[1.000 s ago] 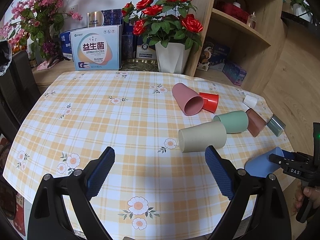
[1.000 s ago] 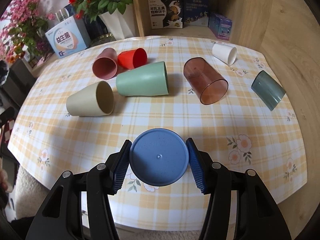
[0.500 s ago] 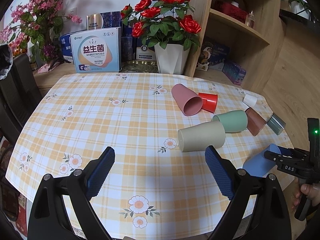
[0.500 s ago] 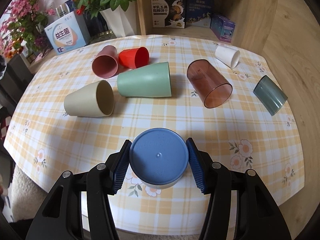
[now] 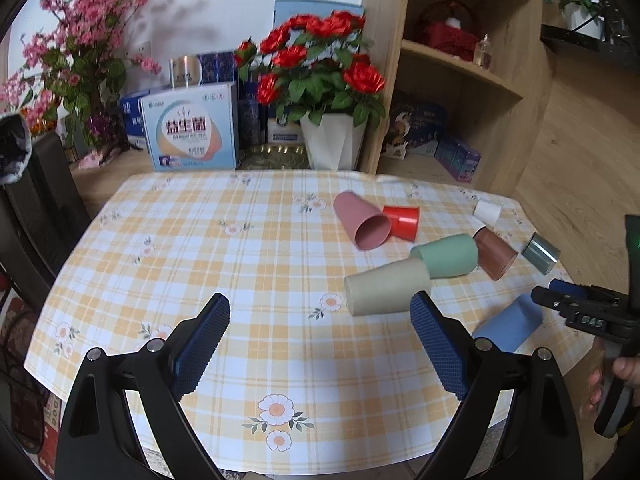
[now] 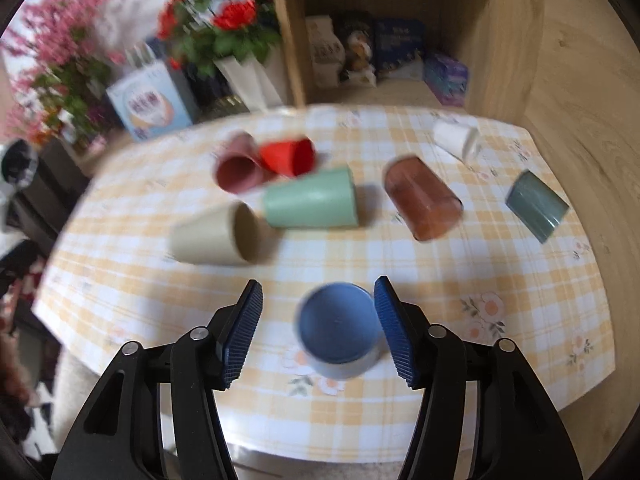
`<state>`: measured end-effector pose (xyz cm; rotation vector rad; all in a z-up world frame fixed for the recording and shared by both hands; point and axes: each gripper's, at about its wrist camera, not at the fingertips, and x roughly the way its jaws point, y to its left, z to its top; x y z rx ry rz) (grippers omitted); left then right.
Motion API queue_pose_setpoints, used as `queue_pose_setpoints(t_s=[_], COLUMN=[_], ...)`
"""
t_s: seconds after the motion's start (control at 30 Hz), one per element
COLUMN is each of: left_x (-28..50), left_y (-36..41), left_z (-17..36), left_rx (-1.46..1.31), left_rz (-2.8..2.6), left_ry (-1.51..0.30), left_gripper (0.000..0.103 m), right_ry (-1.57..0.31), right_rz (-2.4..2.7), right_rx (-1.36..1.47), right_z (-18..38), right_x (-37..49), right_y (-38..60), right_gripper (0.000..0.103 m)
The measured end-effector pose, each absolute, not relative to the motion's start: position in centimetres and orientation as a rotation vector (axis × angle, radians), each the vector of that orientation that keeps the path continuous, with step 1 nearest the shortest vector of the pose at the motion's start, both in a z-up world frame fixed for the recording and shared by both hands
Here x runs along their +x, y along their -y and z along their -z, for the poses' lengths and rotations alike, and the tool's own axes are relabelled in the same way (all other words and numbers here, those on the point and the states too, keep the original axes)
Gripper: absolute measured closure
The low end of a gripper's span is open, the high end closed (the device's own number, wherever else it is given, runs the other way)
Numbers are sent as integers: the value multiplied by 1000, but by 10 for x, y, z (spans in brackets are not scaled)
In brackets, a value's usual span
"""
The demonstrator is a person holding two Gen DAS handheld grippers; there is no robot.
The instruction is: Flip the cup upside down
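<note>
A blue cup point(image 6: 338, 328) stands upside down, its flat base up, on the checked tablecloth near the front edge. My right gripper point(image 6: 320, 326) is open around it, with a gap on the left side and the right finger close to the cup. In the left wrist view the blue cup point(image 5: 508, 326) looks tilted by the right gripper's tips point(image 5: 560, 300). My left gripper point(image 5: 320, 344) is open and empty above the table's front middle.
Several cups lie on their sides: beige point(image 6: 216, 236), green point(image 6: 312, 200), pink point(image 6: 236, 168), red point(image 6: 290, 156), brown clear point(image 6: 424, 200), grey point(image 6: 538, 206), white point(image 6: 456, 138). A flower pot point(image 5: 332, 148), boxes and a wooden shelf point(image 5: 460, 68) stand behind the table.
My right gripper has opened and let go of the blue cup, which now rests on the table. The right view is blurred from motion. The left gripper has lifted a little.
</note>
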<state>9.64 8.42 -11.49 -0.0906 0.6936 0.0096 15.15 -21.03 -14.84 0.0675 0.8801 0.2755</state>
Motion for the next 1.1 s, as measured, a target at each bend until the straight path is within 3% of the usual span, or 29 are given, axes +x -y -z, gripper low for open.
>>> queue_pose_setpoints(t_s=[0.03,0.1,0.67,1.1], left_x=[93,87,29,16], left_y=[-82,-77,-43,-36], left_z=[108,95,-13,-32], left_rx=[-84,-65,6,19], left_rz=[-3,-8,22,-12], left_ry=[-681,-656,-416,-368], left_gripper=[11,6,6,6], right_ry=[-849,-811,-545,-469], right_rz=[-282,-287,-203,-136], right_rx=[71,73,64,45], right_z=[137,120,-5,-38], right_x=[145,135,52,26], right_y=[210,211,219,229], right_gripper=[26,17,17,17])
